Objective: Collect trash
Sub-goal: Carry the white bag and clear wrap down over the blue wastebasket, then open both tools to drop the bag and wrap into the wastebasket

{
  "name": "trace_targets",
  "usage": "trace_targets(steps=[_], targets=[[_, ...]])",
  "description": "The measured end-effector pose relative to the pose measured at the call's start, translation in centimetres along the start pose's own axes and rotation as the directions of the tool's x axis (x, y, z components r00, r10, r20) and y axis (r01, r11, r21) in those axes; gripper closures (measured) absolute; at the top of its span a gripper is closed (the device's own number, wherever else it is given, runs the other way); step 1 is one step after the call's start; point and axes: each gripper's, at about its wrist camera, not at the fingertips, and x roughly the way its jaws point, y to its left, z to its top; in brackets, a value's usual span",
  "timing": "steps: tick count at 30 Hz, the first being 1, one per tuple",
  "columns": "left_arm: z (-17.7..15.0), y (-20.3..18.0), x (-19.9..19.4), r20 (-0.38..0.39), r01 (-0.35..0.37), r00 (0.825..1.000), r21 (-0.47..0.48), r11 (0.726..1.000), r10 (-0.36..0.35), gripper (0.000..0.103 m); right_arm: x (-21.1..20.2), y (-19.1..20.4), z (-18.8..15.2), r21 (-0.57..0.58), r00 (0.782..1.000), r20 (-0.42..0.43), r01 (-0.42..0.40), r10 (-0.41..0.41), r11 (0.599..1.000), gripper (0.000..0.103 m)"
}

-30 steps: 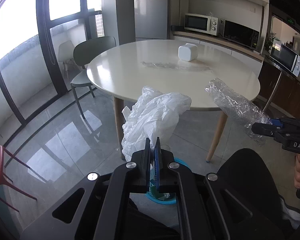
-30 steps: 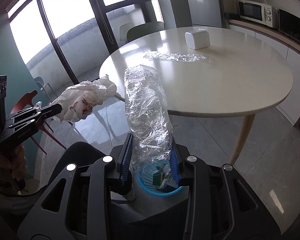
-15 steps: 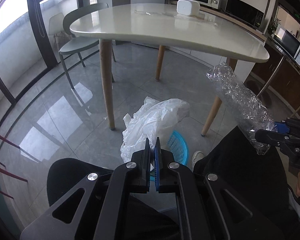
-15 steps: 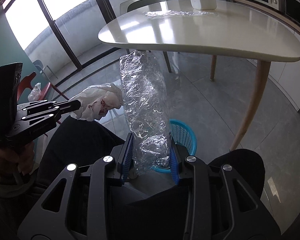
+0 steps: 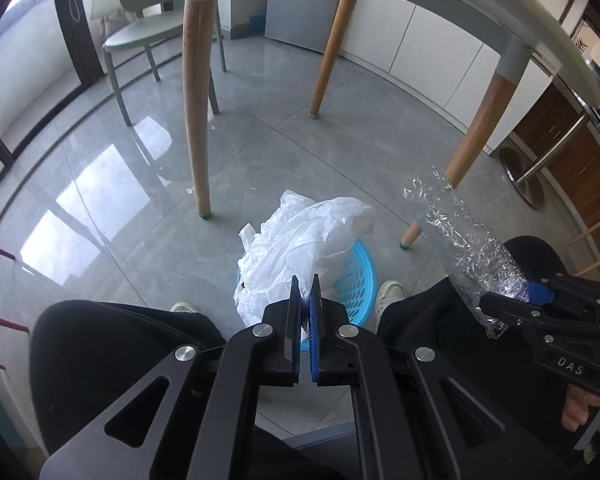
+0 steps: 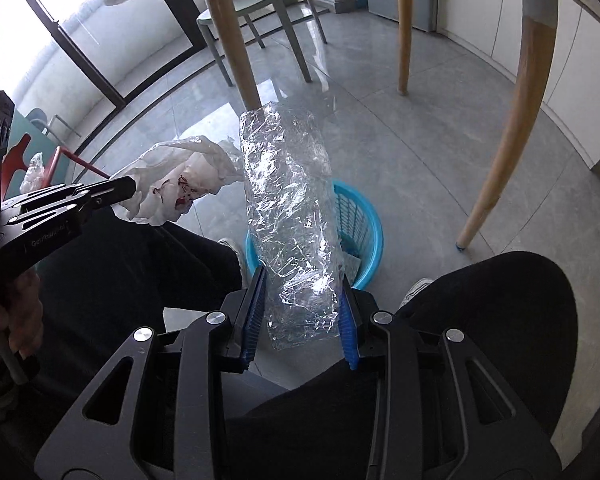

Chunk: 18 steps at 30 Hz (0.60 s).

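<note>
My left gripper (image 5: 305, 282) is shut on a crumpled white plastic bag (image 5: 300, 244), which hangs over a blue plastic basket (image 5: 358, 280) on the floor. In the right wrist view that bag (image 6: 172, 188) shows red print, and the left gripper (image 6: 130, 190) pinches it at the left. My right gripper (image 6: 302, 304) is shut on a crinkled clear plastic wrapper (image 6: 292, 216) standing up between its blue pads, just over the basket (image 6: 356, 220). The wrapper (image 5: 460, 232) and right gripper (image 5: 504, 300) also show at the right of the left wrist view.
A person's dark-trousered knees (image 6: 500, 312) and white shoes (image 5: 388, 292) flank the basket. Wooden table legs (image 5: 196, 92) rise from the grey tiled floor (image 5: 280, 148), with a green chair (image 5: 148, 36) behind. A red chair (image 6: 32, 152) stands at the left by the windows.
Both grippers have sunk from tabletop height to below the table, tipping downward, still holding bag and wrapper. The basket has come into fuller view beneath them.
</note>
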Motion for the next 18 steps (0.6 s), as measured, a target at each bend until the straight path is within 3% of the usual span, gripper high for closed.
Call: trace_targets(steps=[11,18], targets=[[1.0,1.1,7.1,-0.089,-0.035,0.996,-0.060,0.998,0.030,0.101,8.5,-1.2,3.0,0.112,0.989,-0.146,0.030,-0.013,0.993,0.072],[1.2,2.2,10.5,-0.145,-0.022,0.989,-0.099,0.995,0.007,0.101,14.1,-2.1,3.8,0.180,0.980,-0.200,0.021,0.015,0.984,0.072]])
